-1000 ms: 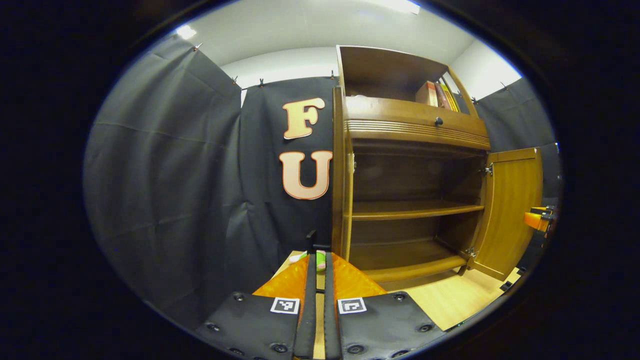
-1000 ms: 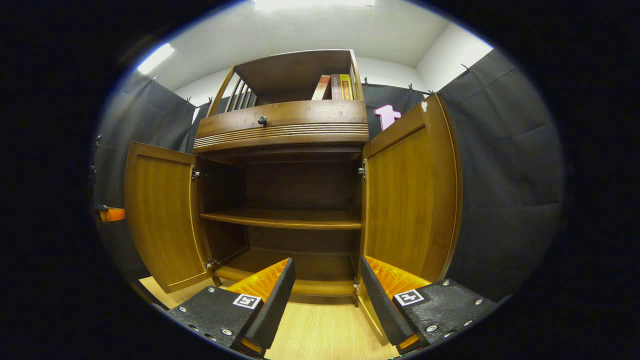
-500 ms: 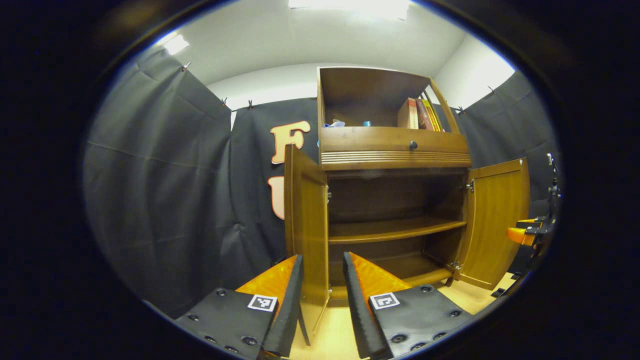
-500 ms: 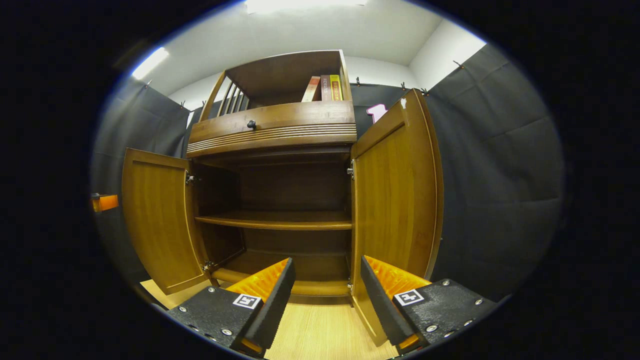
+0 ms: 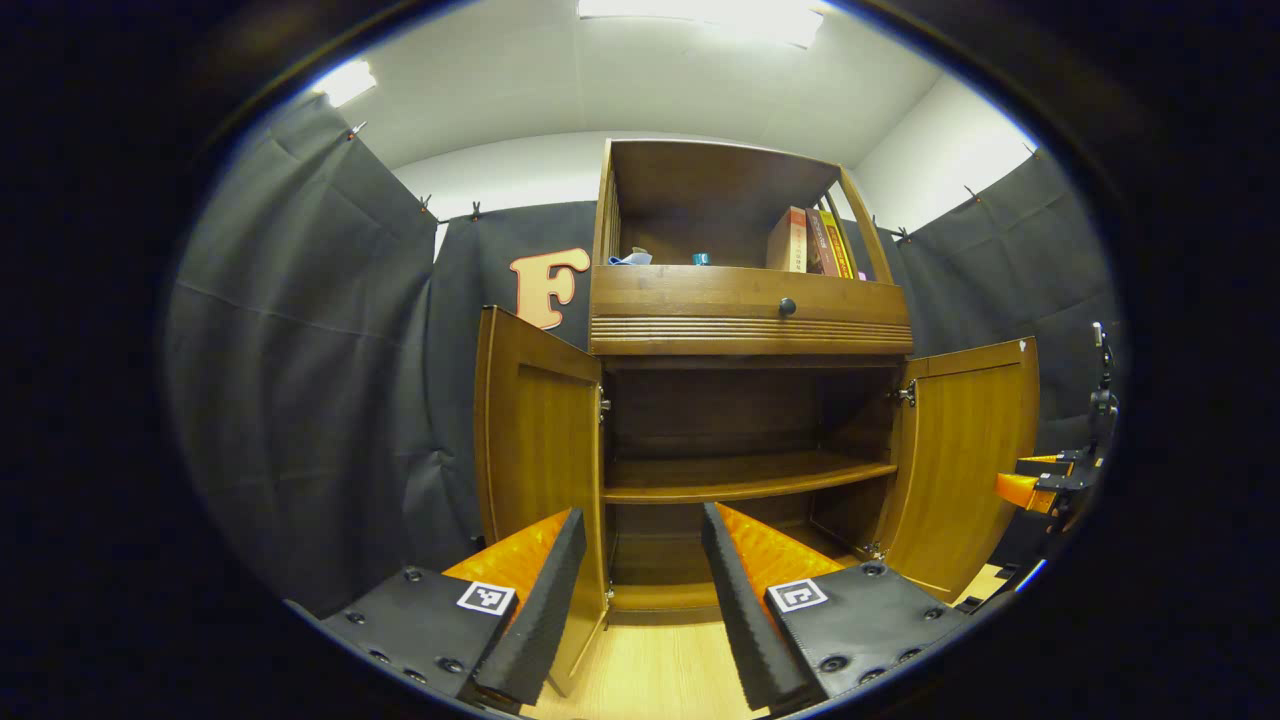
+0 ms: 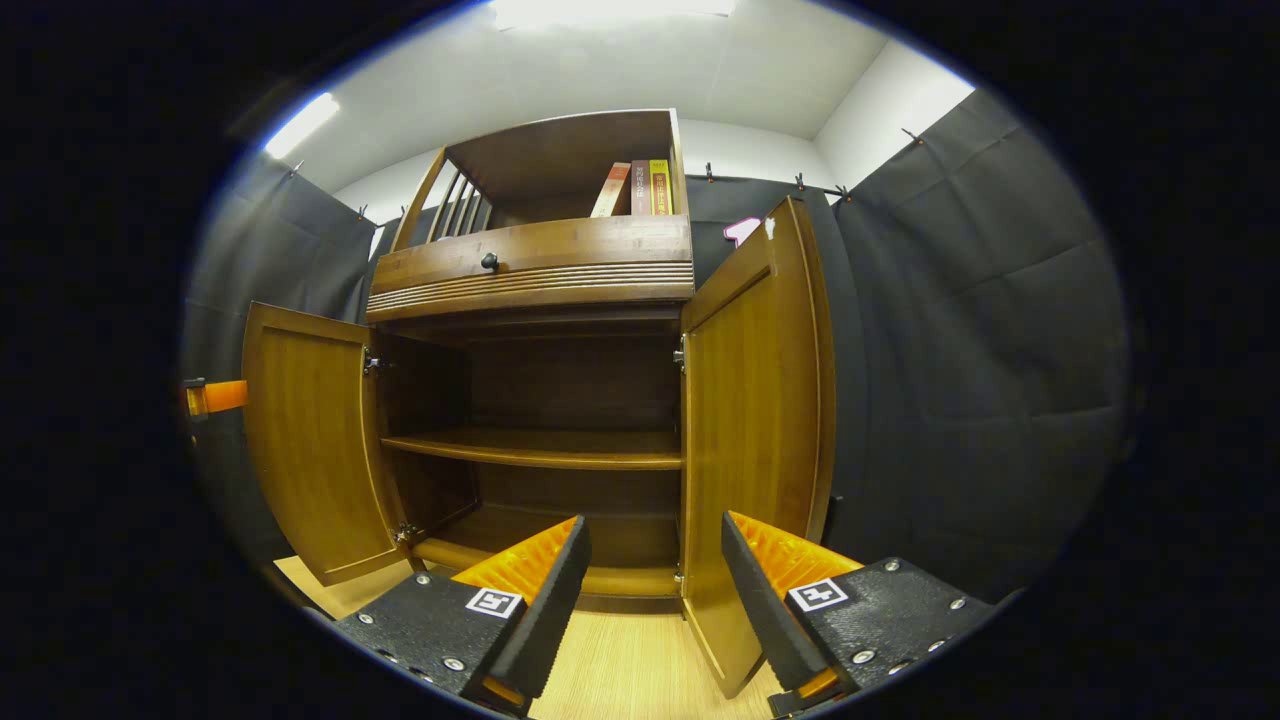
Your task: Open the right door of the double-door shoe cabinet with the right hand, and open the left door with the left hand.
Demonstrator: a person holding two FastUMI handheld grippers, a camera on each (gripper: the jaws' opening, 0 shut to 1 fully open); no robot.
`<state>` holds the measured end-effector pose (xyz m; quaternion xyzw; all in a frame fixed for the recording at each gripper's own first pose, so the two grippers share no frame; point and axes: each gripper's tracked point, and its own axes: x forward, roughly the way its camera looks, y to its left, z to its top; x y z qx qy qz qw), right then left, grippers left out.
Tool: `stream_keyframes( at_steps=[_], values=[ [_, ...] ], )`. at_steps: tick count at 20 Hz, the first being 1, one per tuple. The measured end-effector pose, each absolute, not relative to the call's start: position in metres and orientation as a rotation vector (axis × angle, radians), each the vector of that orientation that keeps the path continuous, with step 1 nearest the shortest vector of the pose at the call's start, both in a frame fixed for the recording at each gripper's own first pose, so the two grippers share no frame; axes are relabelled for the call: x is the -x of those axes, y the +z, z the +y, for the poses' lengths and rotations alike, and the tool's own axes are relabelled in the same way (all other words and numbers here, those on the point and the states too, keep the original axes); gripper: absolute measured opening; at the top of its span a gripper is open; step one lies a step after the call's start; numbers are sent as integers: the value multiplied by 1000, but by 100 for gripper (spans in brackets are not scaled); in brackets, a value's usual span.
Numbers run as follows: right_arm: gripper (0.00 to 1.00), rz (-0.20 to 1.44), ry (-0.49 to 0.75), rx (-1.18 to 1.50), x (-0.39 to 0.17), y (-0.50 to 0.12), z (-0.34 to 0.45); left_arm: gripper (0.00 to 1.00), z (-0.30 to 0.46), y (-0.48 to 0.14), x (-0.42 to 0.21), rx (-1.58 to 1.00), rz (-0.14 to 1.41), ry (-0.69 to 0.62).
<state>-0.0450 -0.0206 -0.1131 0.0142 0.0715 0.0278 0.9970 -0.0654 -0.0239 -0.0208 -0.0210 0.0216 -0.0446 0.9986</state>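
Observation:
The wooden shoe cabinet (image 5: 750, 310) has both lower doors swung open. In the left gripper view the left door (image 5: 535, 440) stands just beyond my left gripper (image 5: 640, 590), which is open and apart from it; the door's lower edge passes beside one finger. In the right gripper view the right door (image 6: 755, 430) stands edge-on ahead of my right gripper (image 6: 655, 590), also open, with the door's bottom corner between the fingers and untouched. Each view catches the other gripper far off: the right one (image 5: 1040, 485) past the right door (image 5: 965, 460), the left one (image 6: 215, 397) beyond the left door (image 6: 310, 440).
Inside, a bare middle shelf (image 6: 540, 450) and a bottom board. Above the doors is a drawer with a dark knob (image 5: 787, 306); books (image 5: 810, 240) stand in the top compartment. Light wooden floor (image 6: 620, 660) lies in front. Black cloth walls close in on both sides.
My left gripper went from shut to open and drew back from the left door, its view turning toward the cabinet front. The right gripper stayed open and backed off slightly; the right door swung a little wider.

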Motion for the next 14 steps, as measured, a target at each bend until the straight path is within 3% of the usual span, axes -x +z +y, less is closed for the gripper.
stream_keyframes(
  at_steps=[3,4,8,14],
  values=[
    [82,139,48,-23,48,-112,-27,84,-33,-28,60,56,65,-103],
    [82,137,45,-24,48,-111,-30,92,-35,-32,59,50,72,-102],
    [82,136,37,-22,47,-112,-34,97,-45,-40,56,27,88,-115],
    [82,132,45,-16,46,-112,-30,97,-46,-52,48,37,112,-113]
  ],
)
